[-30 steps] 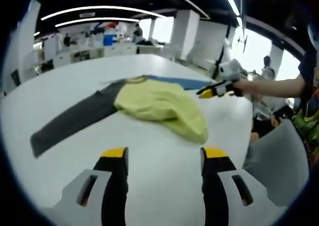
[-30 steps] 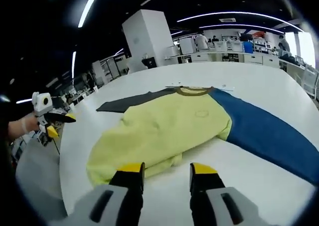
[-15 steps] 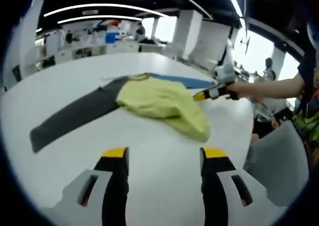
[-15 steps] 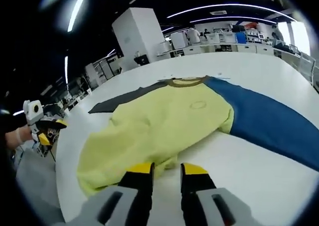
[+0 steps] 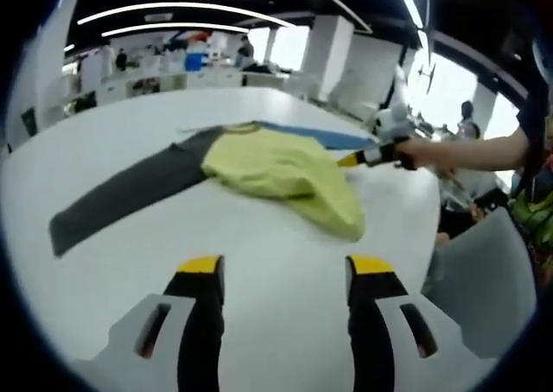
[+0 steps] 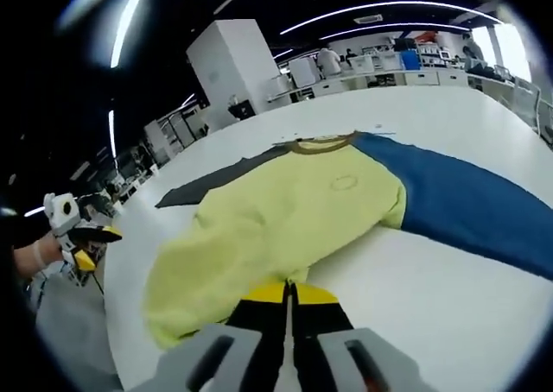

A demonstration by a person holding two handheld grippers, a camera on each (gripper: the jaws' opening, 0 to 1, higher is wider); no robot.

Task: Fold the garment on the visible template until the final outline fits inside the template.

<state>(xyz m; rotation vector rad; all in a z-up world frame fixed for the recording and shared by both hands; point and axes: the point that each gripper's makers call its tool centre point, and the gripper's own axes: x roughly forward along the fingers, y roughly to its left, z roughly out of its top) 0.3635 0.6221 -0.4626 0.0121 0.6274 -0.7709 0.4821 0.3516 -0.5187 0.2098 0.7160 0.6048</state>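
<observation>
Garment [image 6: 294, 211], a yellow shirt with one grey sleeve [image 5: 121, 198] and one blue sleeve [image 6: 467, 202], lies spread on the white table [image 5: 276, 245]. Right gripper [image 6: 288, 290] has its jaws pressed together at the yellow hem; whether cloth is pinched cannot be told. Left gripper [image 5: 275, 265] hangs above bare table, jaws apart.

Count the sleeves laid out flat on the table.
2. The grey sleeve stretches from the yellow body toward the left hand-held gripper; the blue sleeve runs out the opposite side.
</observation>
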